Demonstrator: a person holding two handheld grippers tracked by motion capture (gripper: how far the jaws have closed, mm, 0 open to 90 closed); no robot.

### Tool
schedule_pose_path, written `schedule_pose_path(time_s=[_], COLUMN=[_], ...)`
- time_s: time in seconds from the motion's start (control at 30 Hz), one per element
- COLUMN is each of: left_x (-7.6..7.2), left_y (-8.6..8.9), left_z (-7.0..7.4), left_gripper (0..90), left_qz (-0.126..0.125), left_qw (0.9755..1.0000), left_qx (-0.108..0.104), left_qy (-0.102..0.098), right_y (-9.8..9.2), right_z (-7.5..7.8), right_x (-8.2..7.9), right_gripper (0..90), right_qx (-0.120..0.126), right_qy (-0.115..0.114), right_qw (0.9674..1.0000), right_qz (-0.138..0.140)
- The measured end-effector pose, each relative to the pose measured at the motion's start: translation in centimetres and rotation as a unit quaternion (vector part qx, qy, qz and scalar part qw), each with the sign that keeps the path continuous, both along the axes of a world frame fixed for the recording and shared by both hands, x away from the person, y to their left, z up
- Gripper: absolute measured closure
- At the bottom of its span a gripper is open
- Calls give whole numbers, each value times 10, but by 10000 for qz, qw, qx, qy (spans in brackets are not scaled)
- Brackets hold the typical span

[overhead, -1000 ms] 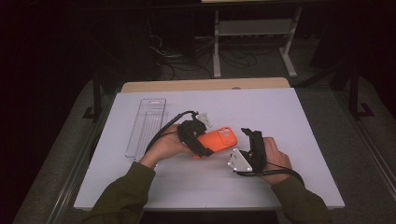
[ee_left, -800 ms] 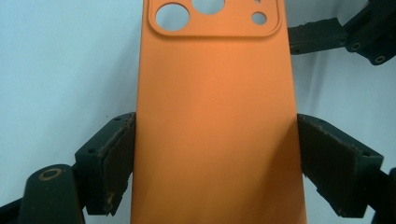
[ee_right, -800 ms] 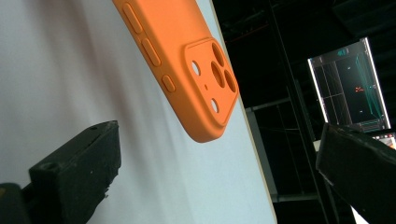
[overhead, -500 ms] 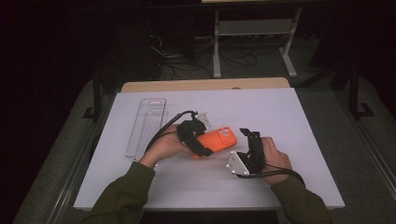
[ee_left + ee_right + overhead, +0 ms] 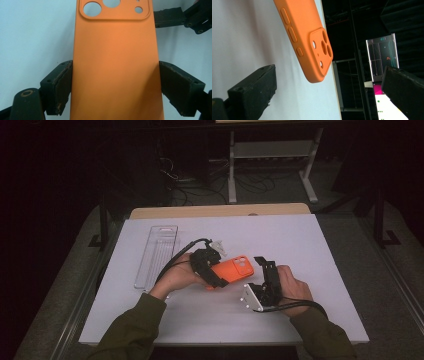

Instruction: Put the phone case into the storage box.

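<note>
Left gripper (image 5: 212, 270): jaws clamped on the long edges of an orange phone case (image 5: 234, 269), camera cutouts pointing away, held just above the white table (image 5: 310, 245). Right gripper (image 5: 264, 270): jaws apart, nothing between them, just beside the case's camera end. Clear plastic tray (image 5: 156, 255): lies left, apart

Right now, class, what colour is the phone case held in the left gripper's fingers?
Plain orange; the phone case shows best in the left gripper view.
</note>
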State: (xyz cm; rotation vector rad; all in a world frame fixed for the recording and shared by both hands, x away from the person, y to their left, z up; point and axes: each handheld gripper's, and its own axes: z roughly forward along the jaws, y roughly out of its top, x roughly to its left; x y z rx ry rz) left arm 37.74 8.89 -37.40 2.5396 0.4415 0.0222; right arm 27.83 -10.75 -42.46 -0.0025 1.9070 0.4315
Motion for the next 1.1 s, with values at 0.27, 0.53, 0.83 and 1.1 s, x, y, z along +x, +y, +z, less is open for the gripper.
schedule_pose_path(time_s=[0.27, 0.53, 0.83, 1.1], left_x=[1, 1, 0, -1], left_y=[1, 1, 1, 0], left_z=[0, 1, 4, 3], left_gripper=[160, 159, 159, 159], left_qz=[-4, -6, -12, 46], left_qw=[10000, 10000, 10000, 9999], left_qx=[-69, -42, 4, -74], left_qy=[-42, -73, -77, -51], right_y=[6, 12, 18, 23], right_z=[-1, -1, -3, -6], right_x=[1, 3, 3, 4], right_gripper=[0, 18, 35, 48], right_qx=[-260, -483, -637, -769], right_qy=[-190, -420, -601, -686], right_qw=[9994, 9977, 9958, 9941], right_qz=[131, 201, 274, 342])
